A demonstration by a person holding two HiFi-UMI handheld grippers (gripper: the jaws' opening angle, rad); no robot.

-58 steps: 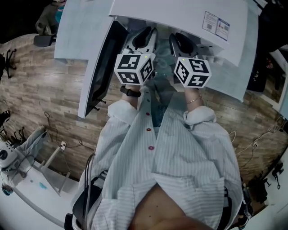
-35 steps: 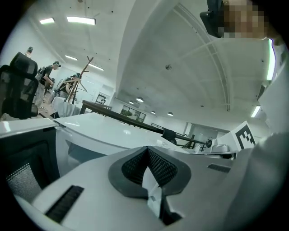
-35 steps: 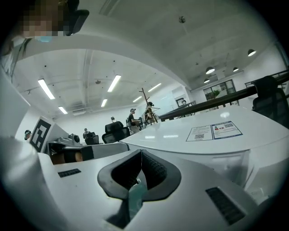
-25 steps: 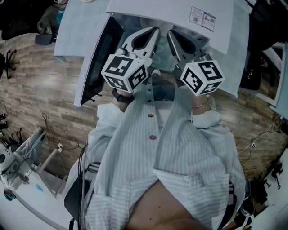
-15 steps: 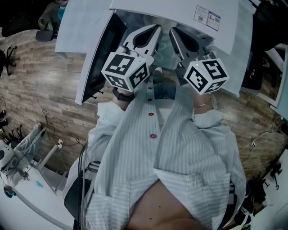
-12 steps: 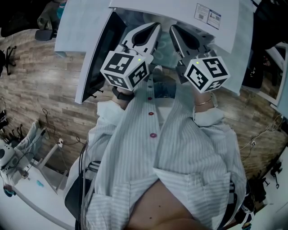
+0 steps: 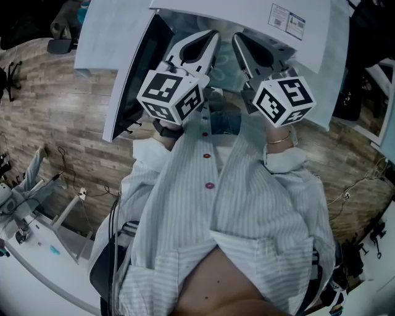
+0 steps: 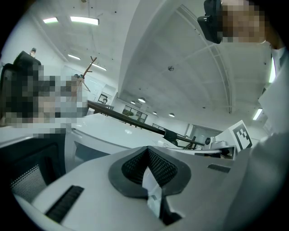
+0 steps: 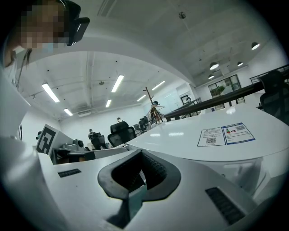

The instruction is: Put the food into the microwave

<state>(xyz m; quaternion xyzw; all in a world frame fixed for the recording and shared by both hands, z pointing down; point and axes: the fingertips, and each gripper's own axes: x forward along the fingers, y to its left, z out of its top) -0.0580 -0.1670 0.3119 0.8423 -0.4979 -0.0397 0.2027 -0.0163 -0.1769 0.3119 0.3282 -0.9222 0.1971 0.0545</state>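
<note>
Wooden floor (image 7: pixel 62 123) lay below. The open microwave (image 7: pixel 247 15) stood straight ahead of the left hand-held gripper (image 7: pixel 212 38) and right hand-held gripper (image 7: pixel 238 41), both pressed together, pinching nothing; no food showed.

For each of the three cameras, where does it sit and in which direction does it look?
Head view: on the person's head, facing steeply down; shows shirt, left gripper, right gripper before the open microwave.
Left gripper view: on the left gripper, along its shut fingers toward the microwave; shirt at right edge.
Right gripper view: on the right gripper, along its shut fingers, over the microwave top; shirt at left edge.
Shared: head and right gripper views show the sticker.
</note>
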